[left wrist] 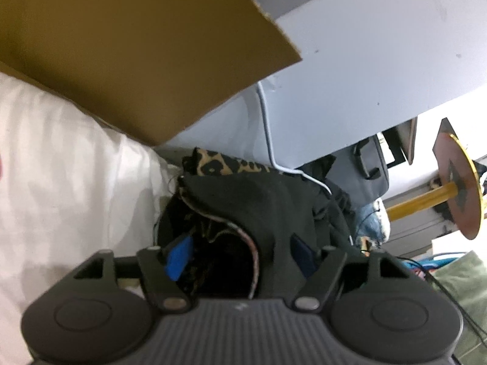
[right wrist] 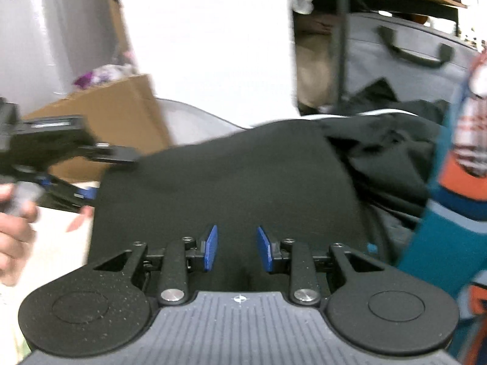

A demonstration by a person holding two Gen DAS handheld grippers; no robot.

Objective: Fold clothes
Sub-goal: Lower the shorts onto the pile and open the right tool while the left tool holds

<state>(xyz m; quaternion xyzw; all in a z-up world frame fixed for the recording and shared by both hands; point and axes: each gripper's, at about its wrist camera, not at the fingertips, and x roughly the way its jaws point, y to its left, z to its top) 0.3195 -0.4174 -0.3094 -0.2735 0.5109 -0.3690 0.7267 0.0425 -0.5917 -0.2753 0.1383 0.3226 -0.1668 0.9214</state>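
A black garment [left wrist: 258,200] lies bunched in front of my left gripper [left wrist: 240,255]; its trimmed opening gapes between the blue pads [left wrist: 178,255]. The jaws stand wide apart and the pads do not press the cloth. In the right wrist view the same black garment [right wrist: 228,182] spreads flat and smooth. My right gripper [right wrist: 237,249] hovers low over its near part, blue pads [right wrist: 210,249] partly apart with only flat cloth showing between them. The left gripper's body [right wrist: 45,143] and a hand [right wrist: 15,213] are at the cloth's left edge.
A cardboard box [left wrist: 137,45] leans over white bedding [left wrist: 61,182]. Leopard-print cloth [left wrist: 222,164], a white cable [left wrist: 268,127], a grey bag [right wrist: 404,51] and a yellow spool [left wrist: 456,182] lie behind. Crumpled black clothes [right wrist: 389,152] and a teal-orange garment [right wrist: 450,197] crowd the right.
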